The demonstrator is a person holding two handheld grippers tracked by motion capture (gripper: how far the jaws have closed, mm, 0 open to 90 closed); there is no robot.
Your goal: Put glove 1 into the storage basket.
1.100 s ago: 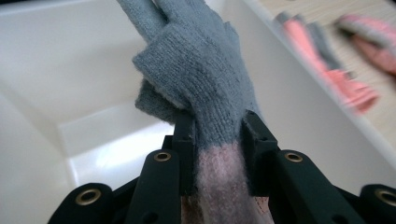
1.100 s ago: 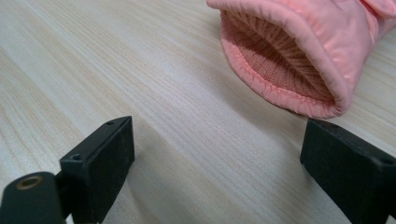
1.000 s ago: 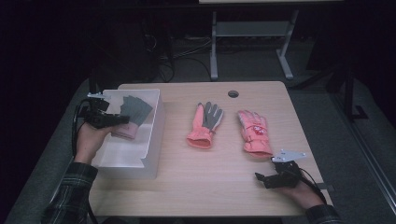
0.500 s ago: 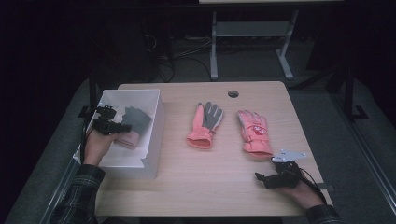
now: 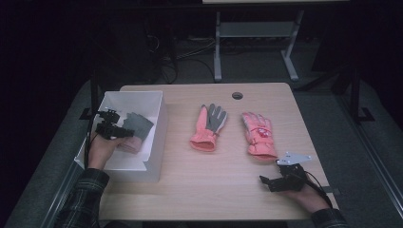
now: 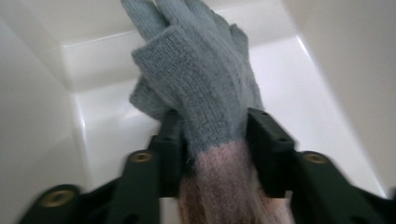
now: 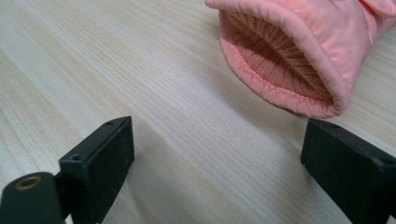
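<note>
A grey knit glove [image 5: 136,123] [image 6: 201,88] with a pink cuff hangs inside the white bin [image 5: 157,137], and my left gripper [image 5: 127,134] [image 6: 212,149] is shut on it at the cuff. Two pink ski gloves lie on the table: one palm up with a grey palm [image 5: 210,127], one to its right [image 5: 258,133]. My right gripper [image 5: 264,183] [image 7: 215,163] rests open near the table's front right edge. The cuff opening of a pink glove [image 7: 299,51] lies just ahead of its jaws, apart from them.
The wooden table [image 5: 209,185] has a round cable hole [image 5: 237,95] at its far edge. The white bin's walls [image 6: 42,140] close in around the left gripper. A metal stand [image 5: 252,33] and cables sit on the dark floor behind.
My left gripper has lowered into the bin with the grey glove and drawn back toward the near-left. The right gripper has stayed still.
</note>
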